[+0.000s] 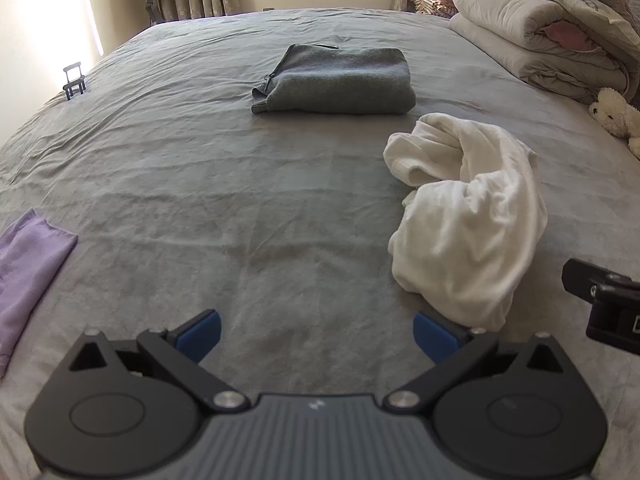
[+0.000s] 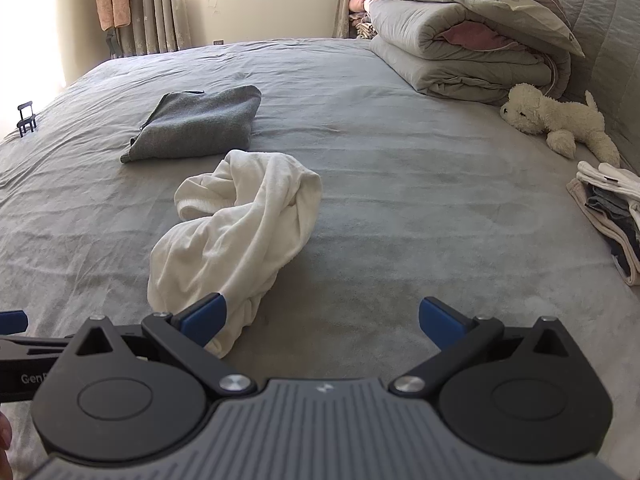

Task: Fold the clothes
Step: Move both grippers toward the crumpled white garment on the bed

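Grey bed (image 1: 160, 160) bearing a crumpled white garment (image 2: 236, 236) before a folded grey sweater (image 1: 340, 80). Left gripper (image 1: 318, 334) and right gripper (image 2: 322, 320): jaws wide, empty. Right-wrist view alone shows the stacked clothes (image 2: 612, 216); left-wrist view alone, a purple cloth (image 1: 28, 276).

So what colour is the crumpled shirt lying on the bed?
White. The crumpled shirt shows best in the right wrist view.

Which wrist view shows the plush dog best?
Right wrist: the plush dog lies whole on the bed, head, body and legs visible, beside the folded duvet. Left wrist catches only part of it, cut off at the frame's right edge.
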Demonstrator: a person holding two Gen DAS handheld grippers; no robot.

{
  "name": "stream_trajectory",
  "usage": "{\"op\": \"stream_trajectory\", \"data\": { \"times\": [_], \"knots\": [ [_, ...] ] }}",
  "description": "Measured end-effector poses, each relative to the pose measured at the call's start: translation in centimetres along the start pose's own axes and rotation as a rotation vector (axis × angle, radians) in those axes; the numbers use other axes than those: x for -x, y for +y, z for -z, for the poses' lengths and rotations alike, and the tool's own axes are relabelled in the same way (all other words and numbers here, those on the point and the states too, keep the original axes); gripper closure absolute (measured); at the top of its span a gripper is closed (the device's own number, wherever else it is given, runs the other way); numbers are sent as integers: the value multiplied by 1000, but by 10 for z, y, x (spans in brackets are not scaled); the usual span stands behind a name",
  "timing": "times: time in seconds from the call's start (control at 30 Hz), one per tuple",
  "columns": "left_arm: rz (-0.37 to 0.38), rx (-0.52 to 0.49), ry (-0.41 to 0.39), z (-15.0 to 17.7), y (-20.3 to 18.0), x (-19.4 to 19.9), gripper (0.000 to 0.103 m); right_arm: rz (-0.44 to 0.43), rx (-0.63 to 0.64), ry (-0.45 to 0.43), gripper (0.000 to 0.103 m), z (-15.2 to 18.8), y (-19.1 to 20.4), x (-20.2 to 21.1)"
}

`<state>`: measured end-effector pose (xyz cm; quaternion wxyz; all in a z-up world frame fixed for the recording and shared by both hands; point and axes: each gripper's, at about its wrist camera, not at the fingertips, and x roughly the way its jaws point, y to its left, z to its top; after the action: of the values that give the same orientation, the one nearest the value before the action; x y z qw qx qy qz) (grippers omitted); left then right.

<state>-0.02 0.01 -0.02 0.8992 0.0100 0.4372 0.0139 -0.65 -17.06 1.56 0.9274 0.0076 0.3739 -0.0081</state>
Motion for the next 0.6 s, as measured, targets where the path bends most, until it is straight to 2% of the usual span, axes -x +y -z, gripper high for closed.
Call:
{"op": "stream_trajectory", "data": {
  "times": [0.6],
  "knots": [
    [-8,-2,-7,0,2,0,0,14,22,3,0,1,1,-2]
  ]
}}
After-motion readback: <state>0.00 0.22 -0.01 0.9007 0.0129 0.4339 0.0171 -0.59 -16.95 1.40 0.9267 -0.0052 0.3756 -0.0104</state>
